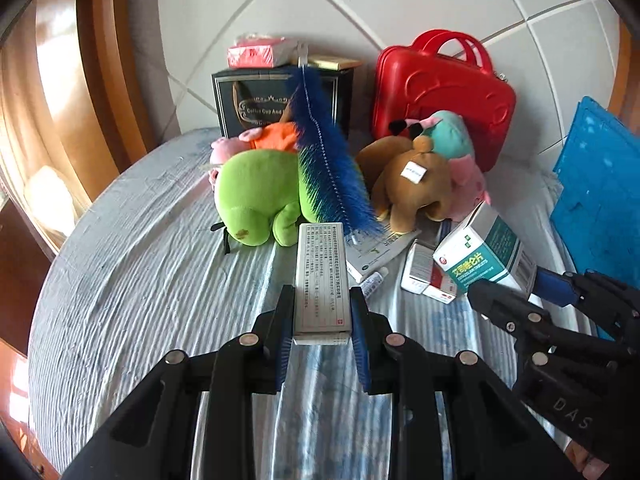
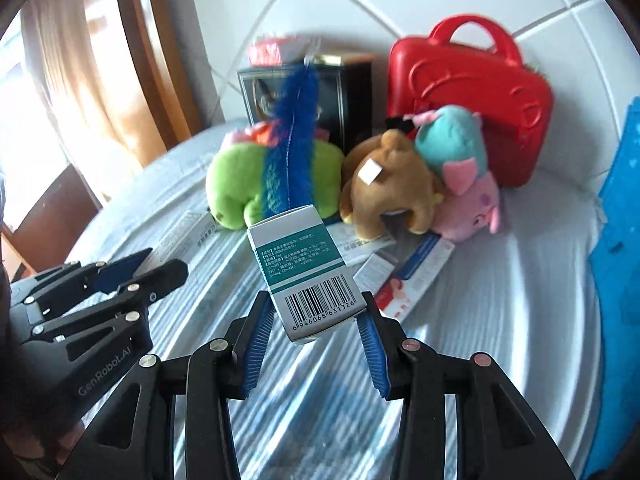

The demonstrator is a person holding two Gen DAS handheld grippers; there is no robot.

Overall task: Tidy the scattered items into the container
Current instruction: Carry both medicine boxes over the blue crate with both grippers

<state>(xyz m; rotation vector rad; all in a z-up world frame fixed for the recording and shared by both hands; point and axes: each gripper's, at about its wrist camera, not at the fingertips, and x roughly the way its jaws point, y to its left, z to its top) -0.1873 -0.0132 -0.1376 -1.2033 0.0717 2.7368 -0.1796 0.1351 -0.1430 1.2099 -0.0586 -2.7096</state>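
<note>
My left gripper [image 1: 322,300] is shut on a narrow white box with small printed text [image 1: 322,268], held above the striped sheet. My right gripper [image 2: 317,306] is shut on a green-and-white medicine box [image 2: 308,276] with its barcode facing the camera. In the left wrist view that gripper [image 1: 514,282] and its box [image 1: 480,254] hang at the right. A red hard case [image 1: 440,92] with handles stands closed against the back wall. A blue plastic container [image 1: 596,188] rises at the right edge. More medicine boxes [image 1: 426,278] and a small tube [image 1: 374,280] lie on the sheet.
A green plush [image 1: 256,196], a blue bristle brush [image 1: 324,160], a brown plush [image 1: 416,184] and a teal-and-pink plush [image 1: 452,136] crowd the back. A black gift box [image 1: 256,108] bears a pink packet [image 1: 260,52]. Wooden framing and curtain run along the left.
</note>
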